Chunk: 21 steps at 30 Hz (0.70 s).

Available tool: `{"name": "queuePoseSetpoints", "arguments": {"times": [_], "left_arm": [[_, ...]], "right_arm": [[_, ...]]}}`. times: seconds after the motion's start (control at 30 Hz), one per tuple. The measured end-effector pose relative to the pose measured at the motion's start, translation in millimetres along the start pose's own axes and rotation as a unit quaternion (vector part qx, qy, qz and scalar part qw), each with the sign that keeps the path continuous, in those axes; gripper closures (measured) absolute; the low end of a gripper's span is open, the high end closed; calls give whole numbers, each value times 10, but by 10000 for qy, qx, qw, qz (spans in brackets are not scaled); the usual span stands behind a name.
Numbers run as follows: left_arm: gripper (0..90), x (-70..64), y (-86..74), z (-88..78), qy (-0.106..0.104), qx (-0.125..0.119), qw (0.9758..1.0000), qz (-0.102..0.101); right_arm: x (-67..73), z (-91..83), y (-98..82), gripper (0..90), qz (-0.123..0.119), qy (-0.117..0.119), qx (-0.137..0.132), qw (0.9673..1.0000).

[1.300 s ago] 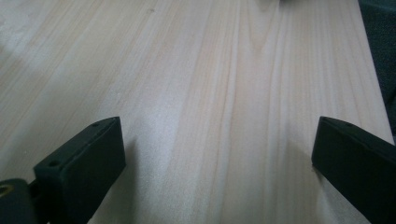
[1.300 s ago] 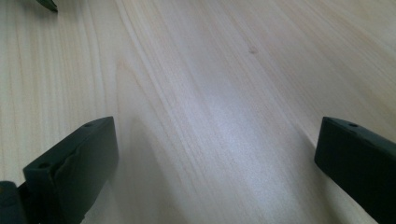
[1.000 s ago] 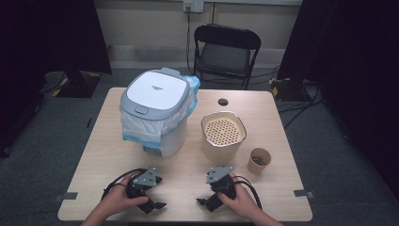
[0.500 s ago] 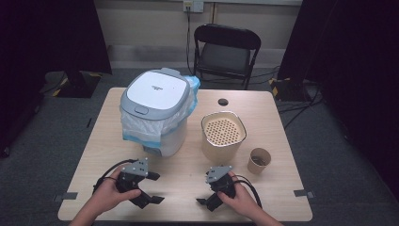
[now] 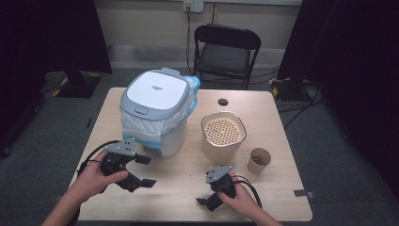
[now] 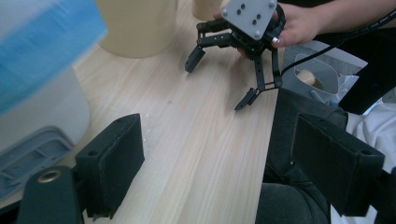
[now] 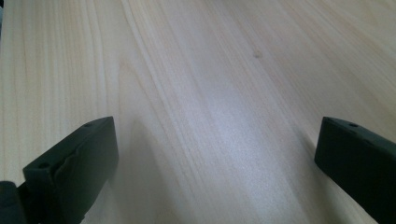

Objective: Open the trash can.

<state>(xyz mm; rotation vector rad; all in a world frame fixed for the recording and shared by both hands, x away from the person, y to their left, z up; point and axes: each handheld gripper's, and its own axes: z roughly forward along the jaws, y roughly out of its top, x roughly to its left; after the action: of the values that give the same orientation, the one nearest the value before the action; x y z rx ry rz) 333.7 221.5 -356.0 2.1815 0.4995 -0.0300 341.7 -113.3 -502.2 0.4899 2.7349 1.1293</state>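
- Leftmost, the left gripper (image 5: 148, 171) hovers over the wooden table (image 5: 188, 183), with its jaws spread wide and nothing between them.
- Just beyond it stands the white lidded bin (image 5: 155, 92), lined with a blue and white bag (image 5: 136, 129). The two are close but apart.
- Next, the right gripper (image 6: 215, 87) sits low near the table's front edge, its jaws also spread and empty.
- Behind it is the beige perforated canister (image 5: 223, 132).
- Farthest right is a small paper cup (image 5: 259, 160).
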Motion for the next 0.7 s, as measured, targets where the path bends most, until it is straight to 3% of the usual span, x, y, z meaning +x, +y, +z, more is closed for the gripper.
{"name": "queuePoseSetpoints", "arguments": {"times": [0.7], "left_arm": [[165, 98, 398, -463, 336, -13, 9994, 55]], "right_arm": [[-1, 1, 0, 0, -6, -7, -4, 10000]]}}
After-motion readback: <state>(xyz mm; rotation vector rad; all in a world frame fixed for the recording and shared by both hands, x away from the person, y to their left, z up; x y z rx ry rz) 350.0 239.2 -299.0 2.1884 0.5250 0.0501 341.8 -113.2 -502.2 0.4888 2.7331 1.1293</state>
